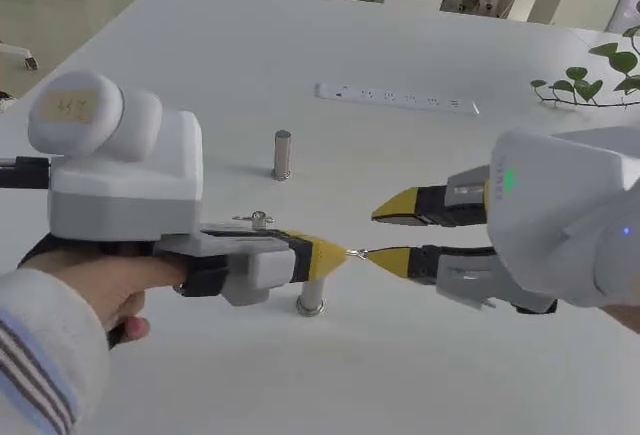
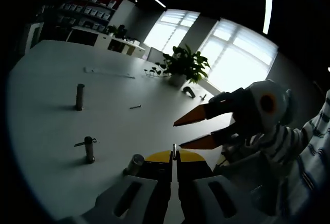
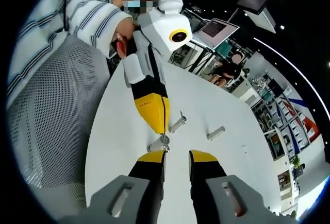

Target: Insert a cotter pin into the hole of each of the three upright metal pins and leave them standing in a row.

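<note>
My left gripper [image 1: 335,253] is shut on a small cotter pin [image 1: 353,253], whose end pokes out of the yellow tips [image 2: 175,148]. My right gripper [image 1: 374,235] faces it, open, with its lower fingertip right at the pin's end [image 3: 164,140]. Three metal pins stand on the white table [image 1: 230,65]. One bare pin [image 1: 283,155] stands at the back. A second pin [image 1: 258,220] carries a cotter pin through its top [image 2: 89,149] and is partly hidden behind my left gripper. The third pin [image 1: 310,303] stands just below the left gripper's tips [image 2: 135,164].
A white power strip [image 1: 400,98] lies across the far part of the table, and a potted plant [image 1: 600,75] stands at the far right. A loose cotter pin [image 2: 135,107] lies on the table beyond the pins. A mesh chair [image 3: 51,105] stands beside the table.
</note>
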